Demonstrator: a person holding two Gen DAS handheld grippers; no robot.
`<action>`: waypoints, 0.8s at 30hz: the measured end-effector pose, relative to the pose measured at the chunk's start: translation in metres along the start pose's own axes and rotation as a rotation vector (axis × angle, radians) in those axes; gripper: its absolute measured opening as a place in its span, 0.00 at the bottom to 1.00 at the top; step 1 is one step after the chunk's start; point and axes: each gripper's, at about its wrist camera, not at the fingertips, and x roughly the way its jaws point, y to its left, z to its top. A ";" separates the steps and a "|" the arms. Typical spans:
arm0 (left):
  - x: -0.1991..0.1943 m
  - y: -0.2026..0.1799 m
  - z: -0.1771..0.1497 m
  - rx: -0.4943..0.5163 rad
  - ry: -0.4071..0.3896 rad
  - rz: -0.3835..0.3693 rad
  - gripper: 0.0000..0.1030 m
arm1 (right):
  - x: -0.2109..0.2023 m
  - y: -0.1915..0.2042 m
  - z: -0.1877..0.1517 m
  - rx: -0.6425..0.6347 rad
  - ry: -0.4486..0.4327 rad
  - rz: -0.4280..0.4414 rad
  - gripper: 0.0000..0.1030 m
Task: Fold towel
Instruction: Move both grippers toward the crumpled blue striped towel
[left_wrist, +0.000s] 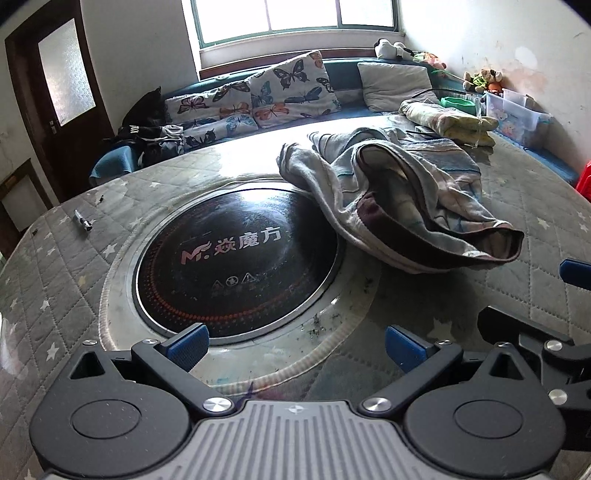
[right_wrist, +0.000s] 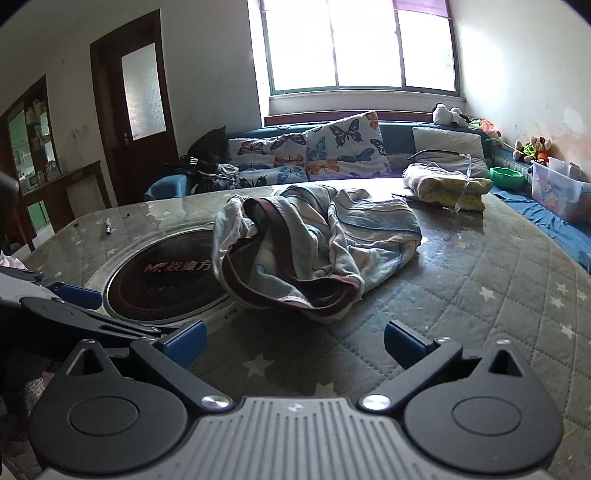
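A crumpled towel (left_wrist: 399, 192), pale blue and white with a dark brown border, lies in a heap on the quilted table, partly over the rim of a round black cooktop. In the right wrist view the same towel (right_wrist: 314, 247) sits just ahead of my right gripper (right_wrist: 295, 341), which is open with nothing between its blue pads. My left gripper (left_wrist: 295, 345) is open too, hovering over the near rim of the cooktop, left of and short of the towel. The right gripper's blue finger (left_wrist: 574, 269) shows at the left wrist view's right edge.
The round black cooktop (left_wrist: 236, 262) is set into the table with its grey star-quilted cover (right_wrist: 498, 295). A folded yellowish cloth (left_wrist: 448, 116) lies at the far right of the table. A small metal piece (left_wrist: 83, 220) lies far left. A sofa with butterfly cushions (left_wrist: 280, 88) stands behind.
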 end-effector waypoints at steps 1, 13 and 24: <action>0.003 -0.002 0.001 0.001 0.001 -0.002 1.00 | 0.001 -0.001 0.001 -0.001 0.003 -0.003 1.00; 0.014 -0.011 0.007 0.064 -0.012 0.002 1.00 | 0.005 0.003 0.000 0.046 0.000 -0.036 1.00; -0.002 -0.006 0.005 0.061 -0.042 -0.020 1.00 | -0.007 0.014 -0.004 0.065 -0.025 -0.054 0.96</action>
